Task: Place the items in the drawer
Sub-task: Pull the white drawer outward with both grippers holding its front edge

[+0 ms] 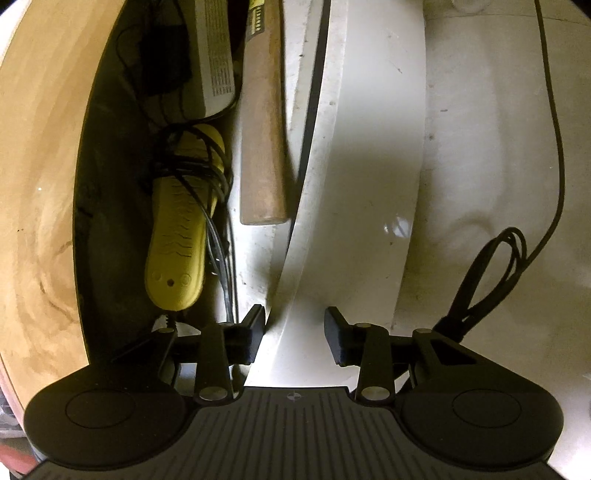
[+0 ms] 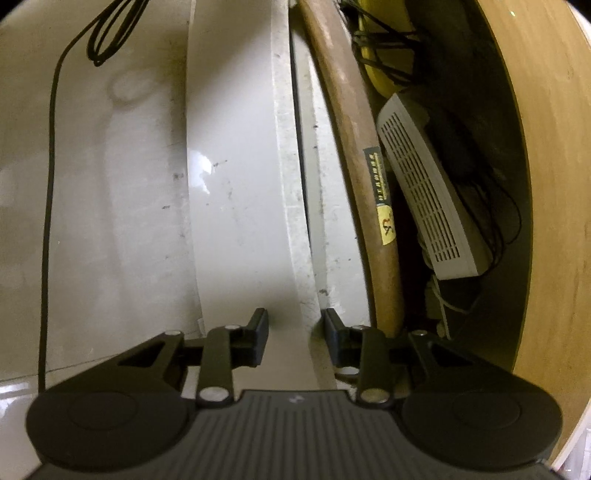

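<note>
The drawer stands pulled out, its white front panel (image 1: 351,184) (image 2: 236,184) running up the middle of both views. Inside lie a hammer with a wooden handle (image 1: 262,129) (image 2: 369,184), a yellow device (image 1: 177,236) (image 2: 384,70) wrapped in black cord, and a white vented box (image 1: 216,55) (image 2: 424,192). My left gripper (image 1: 295,332) hovers open over the panel's inner edge, nothing between its fingers. My right gripper (image 2: 293,332) is open too, above the same panel from the opposite end, holding nothing.
A wooden top (image 1: 37,184) (image 2: 554,166) overhangs the back of the drawer and shades its contents. A looped black cable (image 1: 498,277) (image 2: 110,33) lies on the pale surface outside the drawer front. More dark cords (image 1: 159,55) fill the drawer's shadowed side.
</note>
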{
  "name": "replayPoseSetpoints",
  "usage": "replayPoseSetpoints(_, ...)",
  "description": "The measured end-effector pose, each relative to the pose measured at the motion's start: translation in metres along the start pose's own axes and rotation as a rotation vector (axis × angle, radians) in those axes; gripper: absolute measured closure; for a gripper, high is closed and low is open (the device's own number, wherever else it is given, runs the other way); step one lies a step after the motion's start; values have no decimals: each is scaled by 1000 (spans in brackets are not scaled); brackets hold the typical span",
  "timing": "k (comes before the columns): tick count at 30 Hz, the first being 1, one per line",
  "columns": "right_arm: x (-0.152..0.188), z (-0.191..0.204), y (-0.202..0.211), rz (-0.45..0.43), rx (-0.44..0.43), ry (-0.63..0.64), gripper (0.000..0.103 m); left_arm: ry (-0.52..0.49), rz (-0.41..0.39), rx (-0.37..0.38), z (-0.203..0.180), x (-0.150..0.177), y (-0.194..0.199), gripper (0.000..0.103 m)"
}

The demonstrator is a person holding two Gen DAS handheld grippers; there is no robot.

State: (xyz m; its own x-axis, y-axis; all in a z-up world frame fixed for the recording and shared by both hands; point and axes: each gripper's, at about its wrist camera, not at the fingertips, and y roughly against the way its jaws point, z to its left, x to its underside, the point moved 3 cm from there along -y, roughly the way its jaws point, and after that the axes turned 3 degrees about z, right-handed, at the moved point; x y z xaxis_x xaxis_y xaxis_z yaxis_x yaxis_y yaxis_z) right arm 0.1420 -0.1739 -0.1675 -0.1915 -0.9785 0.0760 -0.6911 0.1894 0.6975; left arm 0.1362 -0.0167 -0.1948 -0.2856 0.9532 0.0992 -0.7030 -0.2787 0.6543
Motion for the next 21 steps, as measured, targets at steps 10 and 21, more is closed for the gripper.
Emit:
replayPoseSetpoints(10,4,7,28,4,-57,15,71,3,-2,65,-8,2,20,72)
replayPoseSetpoints(21,5,13,57,10,-134,44,74,-15,-14,155,-21,4,44,74)
